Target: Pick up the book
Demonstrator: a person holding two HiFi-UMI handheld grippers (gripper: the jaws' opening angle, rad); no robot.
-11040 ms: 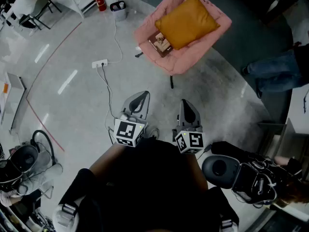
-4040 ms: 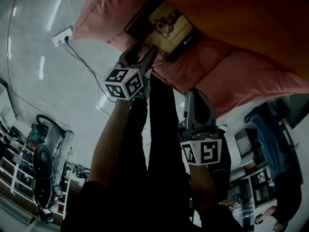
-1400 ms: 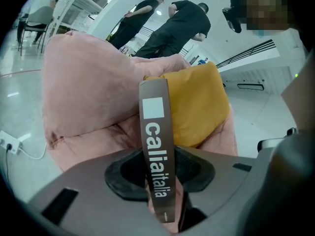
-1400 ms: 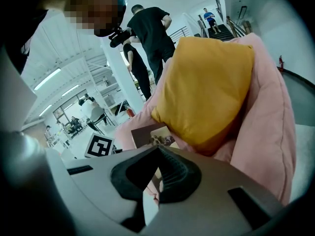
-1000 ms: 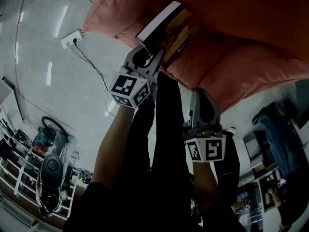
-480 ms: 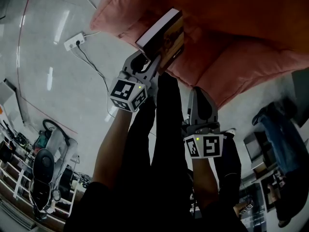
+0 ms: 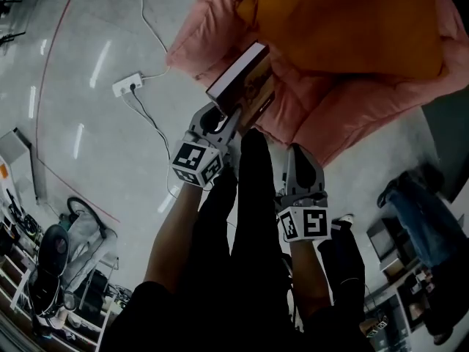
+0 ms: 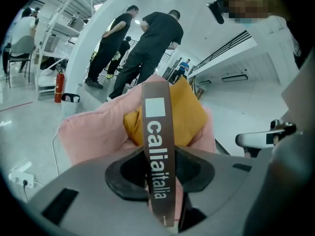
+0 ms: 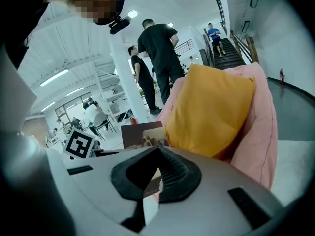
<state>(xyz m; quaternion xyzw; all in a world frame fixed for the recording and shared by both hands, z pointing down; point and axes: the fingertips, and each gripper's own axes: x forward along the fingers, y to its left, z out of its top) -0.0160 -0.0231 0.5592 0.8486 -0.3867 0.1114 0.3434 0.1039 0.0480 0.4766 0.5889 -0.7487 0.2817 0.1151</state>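
The book (image 8: 156,146) bears "caliaitalia" in white on its spine.

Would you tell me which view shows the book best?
The head view: the book shows nearly whole, page edge and cover, gripped by the left tool. The left gripper view shows only its spine; the right gripper view, part of its cover.

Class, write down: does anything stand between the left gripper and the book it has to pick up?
Nothing visible does. The left gripper has its jaws clamped on the spine of the book, which is held upright in front of the pink chair.
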